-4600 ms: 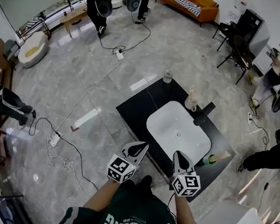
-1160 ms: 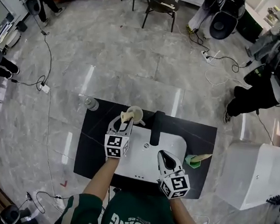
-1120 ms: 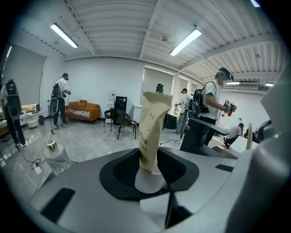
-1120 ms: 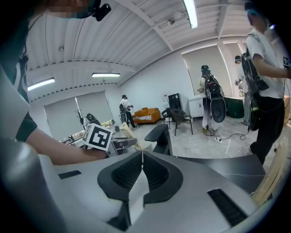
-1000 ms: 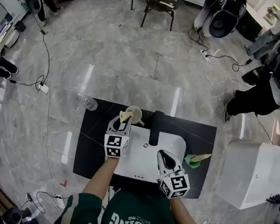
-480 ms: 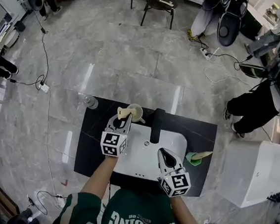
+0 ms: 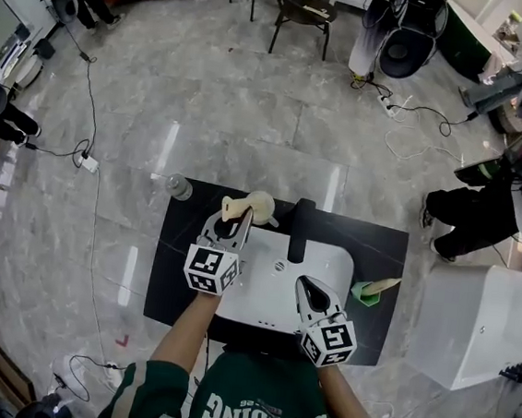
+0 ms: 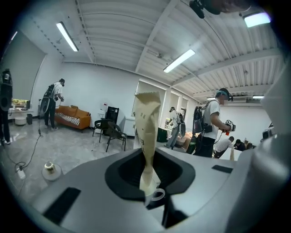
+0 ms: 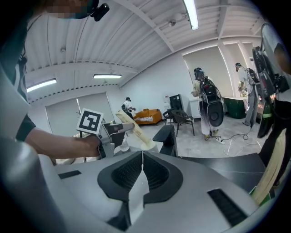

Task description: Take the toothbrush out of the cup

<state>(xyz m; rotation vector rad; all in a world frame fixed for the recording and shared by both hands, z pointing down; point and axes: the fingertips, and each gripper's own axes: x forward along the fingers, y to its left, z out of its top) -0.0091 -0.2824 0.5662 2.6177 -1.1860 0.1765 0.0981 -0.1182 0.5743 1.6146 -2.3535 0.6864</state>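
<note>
The toothbrush (image 7: pixel 234 209) is in a cream paper wrapper and stands up between the jaws of my left gripper (image 7: pixel 231 224). The jaws are closing and their pads press on the wrapper. In the left gripper view the toothbrush (image 8: pixel 146 132) rises from the cream handled cup (image 8: pixel 155 195), its lower end still at the cup's mouth. The cup (image 7: pixel 262 201) stands on the black counter behind the basin, left of the faucet. My right gripper (image 7: pixel 312 290) hovers over the basin's front right, shut and empty; its jaws (image 9: pixel 142 157) meet in a line.
A white basin (image 7: pixel 266 292) is set in the black counter (image 7: pixel 171 268), with a black faucet (image 7: pixel 300 231) at its back. A green cup with another wrapped toothbrush (image 7: pixel 370 291) stands at the right. A small bottle (image 7: pixel 179 186) sits at the back left. A white box (image 7: pixel 472 318) stands right of the counter.
My left gripper has narrowed onto the toothbrush and risen with it, so the toothbrush stands higher over the cup. The right gripper has stayed in place.
</note>
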